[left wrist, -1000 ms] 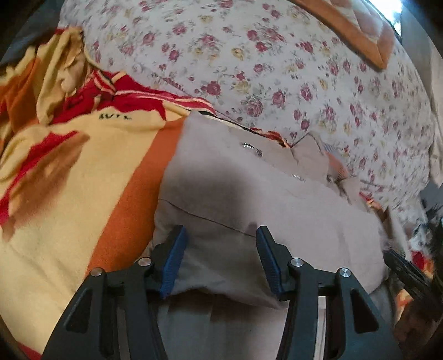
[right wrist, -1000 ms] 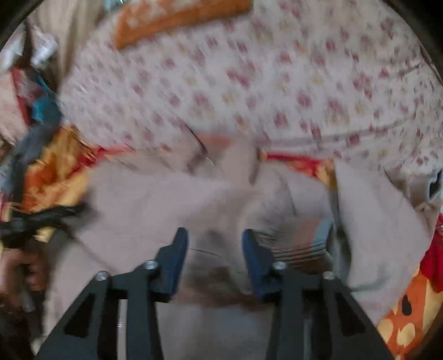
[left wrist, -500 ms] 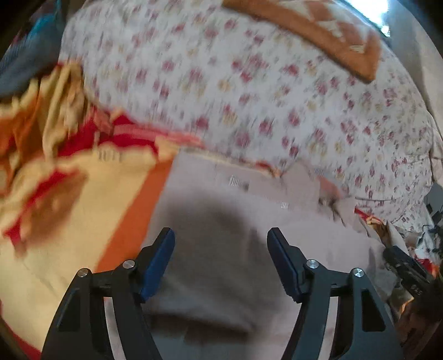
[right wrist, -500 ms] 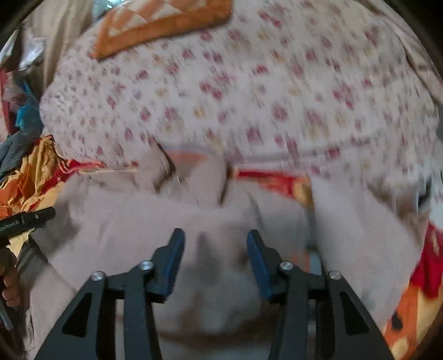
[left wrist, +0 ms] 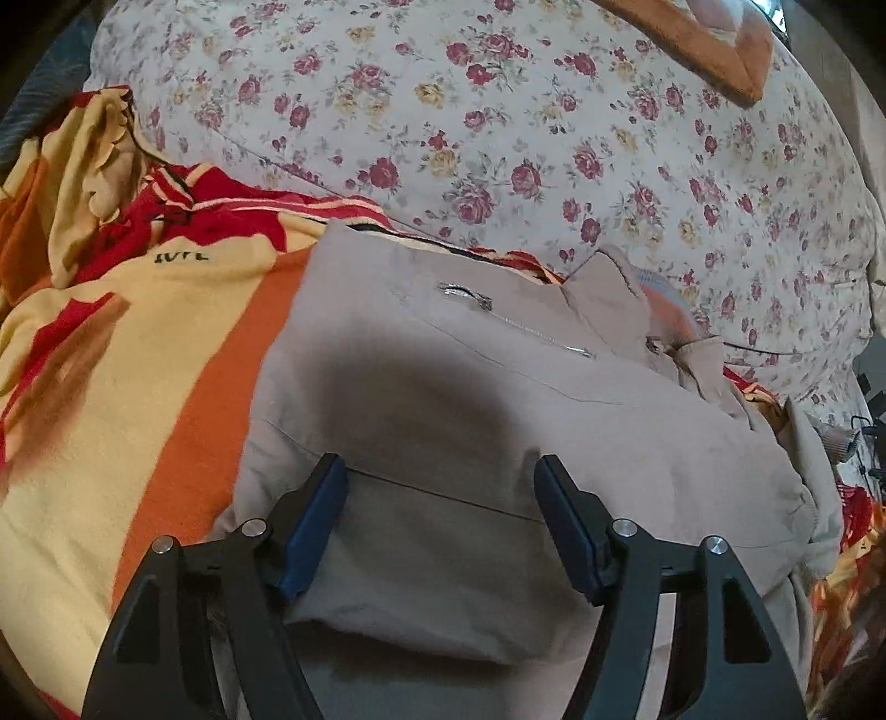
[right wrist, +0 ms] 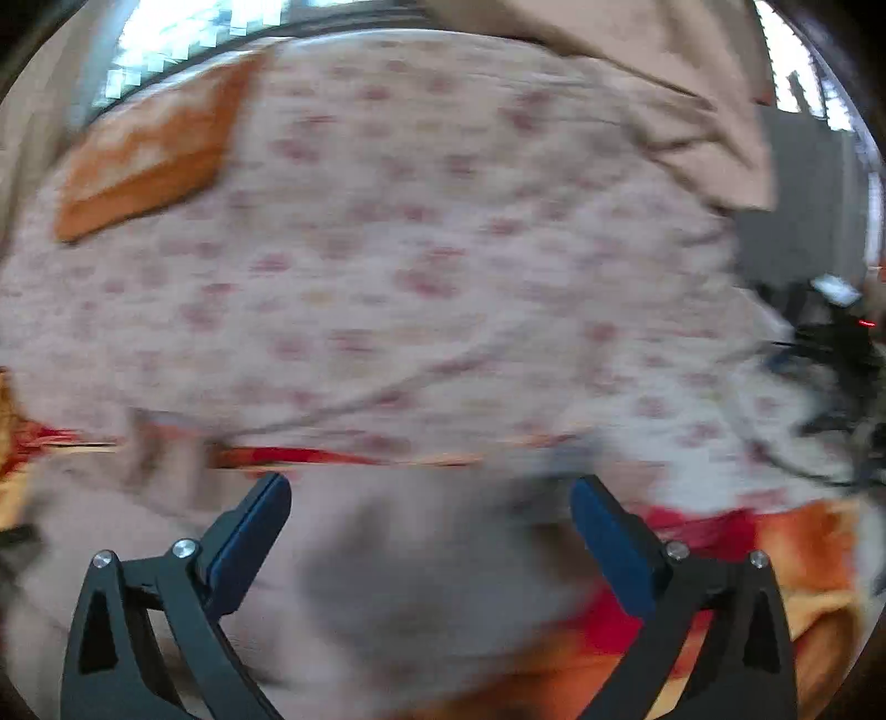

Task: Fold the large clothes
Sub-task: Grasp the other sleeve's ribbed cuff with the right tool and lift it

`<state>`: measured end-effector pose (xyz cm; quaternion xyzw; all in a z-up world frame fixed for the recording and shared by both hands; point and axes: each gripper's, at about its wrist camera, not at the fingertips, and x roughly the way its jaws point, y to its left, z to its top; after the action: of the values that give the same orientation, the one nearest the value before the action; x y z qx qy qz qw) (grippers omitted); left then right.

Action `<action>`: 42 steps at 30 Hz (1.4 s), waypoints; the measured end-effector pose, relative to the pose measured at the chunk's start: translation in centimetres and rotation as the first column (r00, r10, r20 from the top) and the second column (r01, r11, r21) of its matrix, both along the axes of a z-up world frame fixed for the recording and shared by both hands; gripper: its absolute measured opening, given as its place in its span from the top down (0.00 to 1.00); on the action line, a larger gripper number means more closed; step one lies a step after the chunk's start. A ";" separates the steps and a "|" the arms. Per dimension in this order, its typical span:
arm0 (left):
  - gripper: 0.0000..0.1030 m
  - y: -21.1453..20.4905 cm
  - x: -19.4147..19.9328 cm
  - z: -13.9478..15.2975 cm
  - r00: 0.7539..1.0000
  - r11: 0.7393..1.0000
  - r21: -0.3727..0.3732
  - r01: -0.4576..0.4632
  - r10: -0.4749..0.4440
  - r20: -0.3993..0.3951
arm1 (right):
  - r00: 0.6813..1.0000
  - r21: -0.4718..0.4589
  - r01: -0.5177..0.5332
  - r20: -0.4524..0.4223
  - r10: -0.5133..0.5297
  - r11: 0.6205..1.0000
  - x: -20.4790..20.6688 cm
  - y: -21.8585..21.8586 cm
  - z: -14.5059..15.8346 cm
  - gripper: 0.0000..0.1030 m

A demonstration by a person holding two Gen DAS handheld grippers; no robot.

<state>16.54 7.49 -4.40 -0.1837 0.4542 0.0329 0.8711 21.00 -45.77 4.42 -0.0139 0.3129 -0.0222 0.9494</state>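
A beige zip jacket (left wrist: 443, 399) lies folded on a yellow, orange and red blanket (left wrist: 138, 360); its silver zipper (left wrist: 498, 318) and collar point to the far side. My left gripper (left wrist: 440, 487) is open and empty, just above the jacket's near half. In the blurred right wrist view the jacket (right wrist: 387, 581) fills the lower part. My right gripper (right wrist: 429, 509) is wide open and empty above it.
A big floral quilt (left wrist: 526, 127) is heaped behind the jacket, with an orange cushion (left wrist: 703, 44) on top; both also show in the right wrist view, quilt (right wrist: 415, 266) and cushion (right wrist: 149, 160). Dark cables and gear (right wrist: 841, 343) lie at the right.
Both grippers have opened wider and let go of the jacket. The right gripper has swung up and to the right, with strong blur. The left has come back close over the jacket.
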 end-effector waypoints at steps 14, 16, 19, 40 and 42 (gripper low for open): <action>0.44 -1.2 0.3 -0.3 1.000 0.997 0.078 0.028 -0.027 -0.016 | 0.940 -0.367 -0.295 -0.277 0.199 0.882 7.5 -1.6 -6.8 0.03; 0.43 -1.3 0.5 -0.3 0.999 0.996 0.080 0.029 -0.028 -0.019 | 0.934 -0.362 -0.294 -0.305 0.186 0.885 8.8 -1.8 -7.3 0.18; 0.42 -1.3 0.6 -0.3 0.999 0.997 0.077 0.029 -0.027 -0.020 | 0.925 -0.236 -0.241 -0.348 0.150 0.941 9.9 -3.6 -7.0 0.77; 0.43 0.5 -4.0 5.2 0.984 0.999 0.033 -0.004 -0.002 0.177 | 0.950 0.492 0.311 -0.176 -0.257 0.813 -11.1 -11.6 12.7 0.80; 0.43 0.8 -4.3 5.8 0.982 0.999 0.051 -0.013 0.003 0.190 | 0.963 0.525 0.265 -0.180 -0.199 0.809 -11.2 -8.4 12.2 0.80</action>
<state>12.24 8.29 1.41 -0.1653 0.3671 0.0304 0.9149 9.76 -54.17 16.60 0.2932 0.3605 -0.0474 0.8842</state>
